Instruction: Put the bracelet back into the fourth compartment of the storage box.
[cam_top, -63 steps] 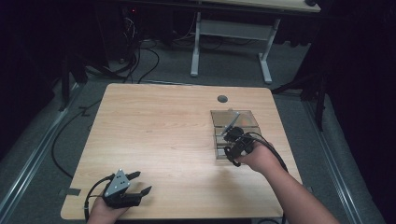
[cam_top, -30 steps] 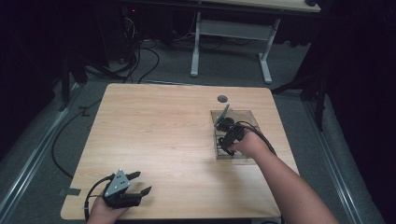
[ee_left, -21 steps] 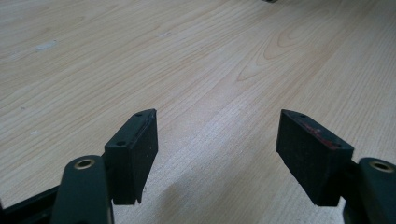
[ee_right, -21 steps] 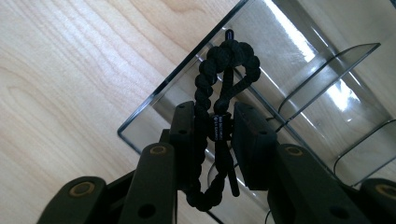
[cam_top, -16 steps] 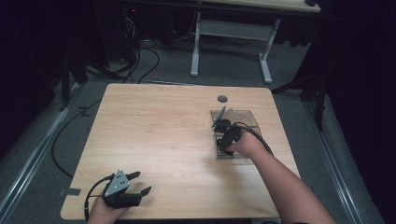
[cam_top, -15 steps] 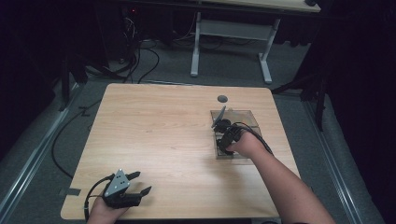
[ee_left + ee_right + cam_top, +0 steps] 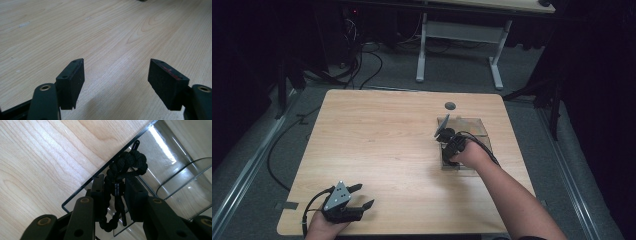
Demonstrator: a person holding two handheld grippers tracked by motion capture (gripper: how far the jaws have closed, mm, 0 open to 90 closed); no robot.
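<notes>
the right gripper (image 7: pixel 113 195) has its jaws pressed in on a black braided bracelet (image 7: pixel 122 170), a knotted cord with a small label band on it, pinched at the near-left corner of a clear acrylic tray (image 7: pixel 160 155). two seconds back that hand sat lower over the tray's near end; since then it has pushed forward and a little left, and in the high view the right gripper (image 7: pixel 451 142) now rides at the tray's left edge (image 7: pixel 479 127), tipped upward. to my eye the grab is made, and the bracelet is either being lifted out or carried over the tray's low wall; whether any of it rests on the tray floor i cannot tell.

the left gripper (image 7: pixel 354 202) has not moved at all, parked at the near-left corner of the tabletop (image 7: pixel 382 135), jaws spread wide on nothing but bare wood in its own view (image 7: pixel 115 72).

the tabletop is pale wood grain with a round cable port (image 7: pixel 450 105) near the far edge. around it the room is dark, grey carpet, loose cables (image 7: pixel 362 65), and the white legs of another desk (image 7: pixel 462 45) beyond.
</notes>
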